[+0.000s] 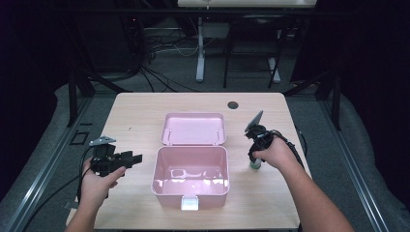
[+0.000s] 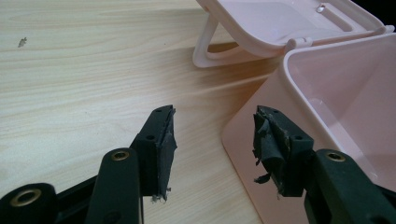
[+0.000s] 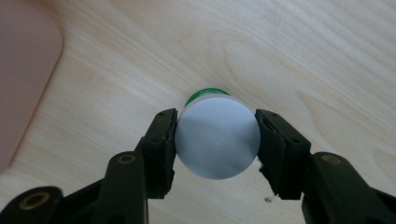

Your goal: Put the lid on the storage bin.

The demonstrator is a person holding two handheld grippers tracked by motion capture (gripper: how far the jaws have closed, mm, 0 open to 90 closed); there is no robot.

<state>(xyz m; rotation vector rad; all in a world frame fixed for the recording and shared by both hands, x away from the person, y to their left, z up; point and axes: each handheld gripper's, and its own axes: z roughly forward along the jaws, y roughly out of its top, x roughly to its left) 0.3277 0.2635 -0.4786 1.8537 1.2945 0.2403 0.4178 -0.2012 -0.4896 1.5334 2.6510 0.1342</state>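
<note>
r claw (image 3: 215, 140) round white-capped bottle (image 3: 217, 137)

pink box (image 1: 190, 176), white-capped green bottle (image 3: 217, 136), pale wood-grain table (image 1: 135, 121).

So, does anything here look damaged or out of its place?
Yes: the black padding on the left gripper is frayed, with torn strips hanging off its jaws. Otherwise things look orderly: the pink box stands open on the wooden table, and the right gripper has its jaws squarely around an upright white-capped bottle.
</note>
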